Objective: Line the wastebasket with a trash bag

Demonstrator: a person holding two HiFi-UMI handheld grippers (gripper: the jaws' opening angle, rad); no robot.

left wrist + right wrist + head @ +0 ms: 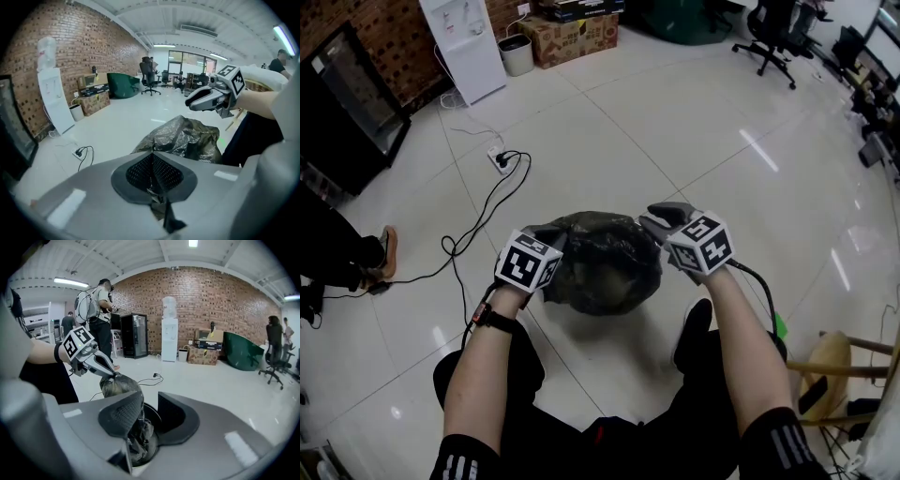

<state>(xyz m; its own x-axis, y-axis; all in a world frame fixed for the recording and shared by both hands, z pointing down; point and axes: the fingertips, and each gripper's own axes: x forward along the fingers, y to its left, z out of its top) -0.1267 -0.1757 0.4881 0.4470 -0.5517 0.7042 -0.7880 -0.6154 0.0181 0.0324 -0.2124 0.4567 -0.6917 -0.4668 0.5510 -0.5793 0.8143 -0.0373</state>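
Note:
A crumpled black trash bag [605, 262] bulges on the white floor in front of my knees, and it hides nearly all of the wastebasket under it. My left gripper [555, 234] is at the bag's left side, shut on a pinch of the black film [161, 206]. My right gripper [661, 220] is at the bag's upper right edge. In the right gripper view its jaws [150, 413] stand apart, with bag film [136, 432] hanging loose against the left pad. That view also shows the left gripper [108, 371] gripping the bag's top [119, 385].
A power strip with a black cable [502, 159] lies on the floor beyond the bag. A water dispenser [469, 47], a small bin [517, 54] and a cardboard box [572, 37] stand by the brick wall. A wooden stool [844, 366] is at my right, and a person's shoe [386, 253] at the left.

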